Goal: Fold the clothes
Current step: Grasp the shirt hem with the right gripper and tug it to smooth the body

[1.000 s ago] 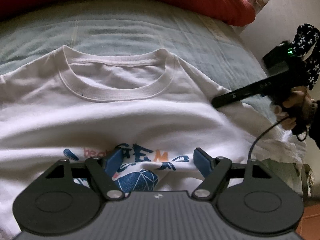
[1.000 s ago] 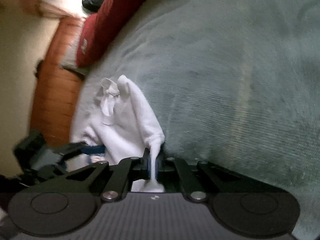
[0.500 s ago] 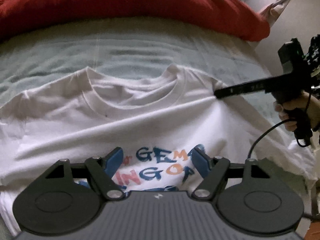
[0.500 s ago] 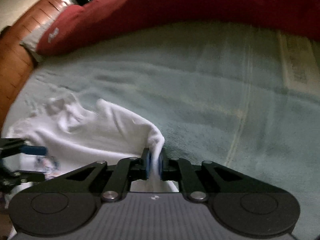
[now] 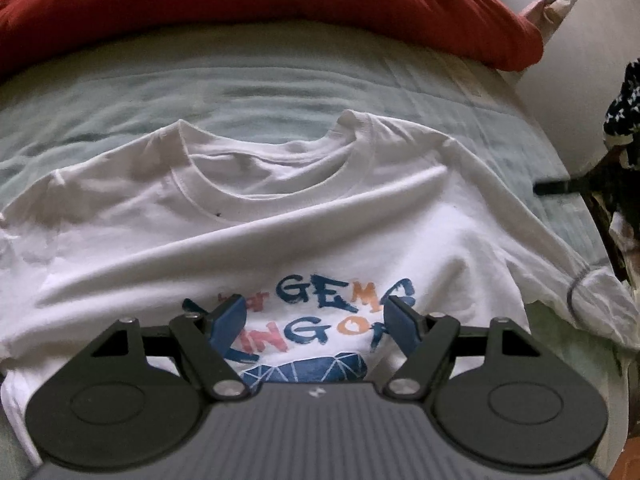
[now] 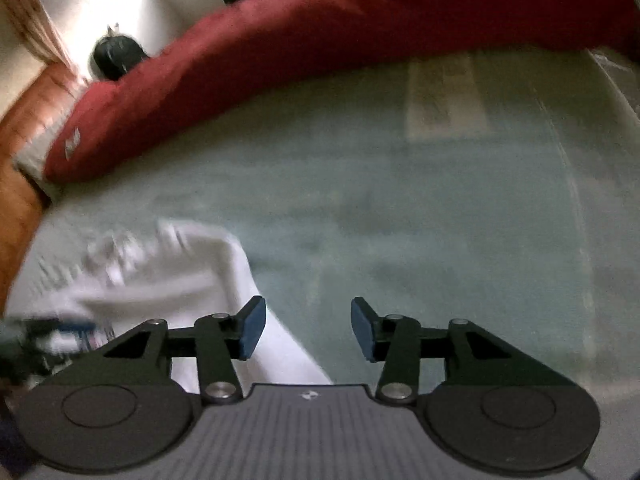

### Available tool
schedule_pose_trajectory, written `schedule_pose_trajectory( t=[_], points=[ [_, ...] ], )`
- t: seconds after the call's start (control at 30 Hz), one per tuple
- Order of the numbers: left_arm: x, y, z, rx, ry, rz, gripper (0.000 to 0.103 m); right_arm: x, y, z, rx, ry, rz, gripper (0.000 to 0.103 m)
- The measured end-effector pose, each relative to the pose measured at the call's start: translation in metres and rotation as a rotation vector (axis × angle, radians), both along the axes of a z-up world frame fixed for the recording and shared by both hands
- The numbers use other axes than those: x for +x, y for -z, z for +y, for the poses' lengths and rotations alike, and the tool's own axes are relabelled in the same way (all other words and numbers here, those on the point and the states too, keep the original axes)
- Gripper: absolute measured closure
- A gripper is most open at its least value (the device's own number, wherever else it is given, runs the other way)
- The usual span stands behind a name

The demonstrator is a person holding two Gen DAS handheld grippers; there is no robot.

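Note:
A white T-shirt with a blue and orange print lies front up on the pale blue bed cover, collar toward the far side. My left gripper is open and empty over the printed chest. My right gripper is open and empty above the bed cover, just right of the shirt's shoulder. In the left wrist view the right gripper's tip shows off the shirt's right shoulder.
A red blanket lies bunched along the far side of the bed; it also shows in the right wrist view. The bed edge and wall are at the right. A wooden headboard is at the far left.
My right gripper has opened and let go of the shirt's shoulder, then drawn away to the right. My left gripper has pulled back, staying open over the print.

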State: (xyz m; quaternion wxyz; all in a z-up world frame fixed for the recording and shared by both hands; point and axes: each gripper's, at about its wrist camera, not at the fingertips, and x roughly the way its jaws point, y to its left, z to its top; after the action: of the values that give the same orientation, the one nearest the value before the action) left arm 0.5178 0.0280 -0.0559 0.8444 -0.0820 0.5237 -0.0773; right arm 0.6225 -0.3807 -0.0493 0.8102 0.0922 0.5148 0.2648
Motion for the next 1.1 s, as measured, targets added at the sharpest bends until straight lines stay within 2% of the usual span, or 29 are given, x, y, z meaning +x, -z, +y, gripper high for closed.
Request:
schedule_pose_trajectory(
  t=[0.1, 0.27, 0.37, 0.6, 0.73, 0.77, 0.8, 0.9, 0.97, 1.03, 1.1],
  points=[
    [0.002, 0.000, -0.004, 0.010, 0.013, 0.003, 0.028, -0.015, 0.014, -0.007, -0.031, -0.038, 0.031, 0.051],
    [0.004, 0.002, -0.008, 0.028, 0.018, 0.015, 0.028, -0.021, 0.031, -0.016, -0.015, -0.056, 0.046, 0.050],
    [0.005, 0.001, -0.011, 0.026, 0.023, 0.014, 0.028, -0.018, 0.032, -0.025, 0.037, -0.035, 0.073, 0.047],
    [0.005, 0.003, -0.012, 0.027, 0.031, 0.020, 0.028, -0.021, 0.045, -0.058, 0.190, 0.010, 0.162, 0.047],
    [0.005, 0.004, -0.013, 0.029, 0.031, 0.024, 0.028, -0.022, 0.054, -0.066, 0.244, 0.032, 0.171, 0.048],
    [0.005, 0.004, -0.014, 0.031, 0.033, 0.023, 0.028, -0.022, 0.054, -0.065, 0.234, 0.035, 0.168, 0.055],
    [0.005, 0.004, -0.014, 0.032, 0.035, 0.023, 0.028, -0.024, 0.052, -0.061, 0.184, 0.033, 0.157, 0.072],
    [0.005, 0.002, -0.014, 0.036, 0.037, 0.022, 0.028, -0.030, 0.038, -0.046, 0.041, 0.017, 0.107, 0.097],
    [0.005, 0.000, -0.013, 0.038, 0.038, 0.019, 0.028, -0.037, 0.025, -0.034, -0.048, -0.004, 0.061, 0.101],
    [0.005, -0.005, -0.012, 0.040, 0.040, 0.008, 0.028, -0.043, 0.011, -0.025, -0.126, -0.001, 0.010, 0.102],
    [0.006, -0.011, -0.009, 0.044, 0.043, -0.006, 0.028, -0.045, 0.003, -0.025, -0.164, 0.026, -0.004, 0.101]
  ],
)
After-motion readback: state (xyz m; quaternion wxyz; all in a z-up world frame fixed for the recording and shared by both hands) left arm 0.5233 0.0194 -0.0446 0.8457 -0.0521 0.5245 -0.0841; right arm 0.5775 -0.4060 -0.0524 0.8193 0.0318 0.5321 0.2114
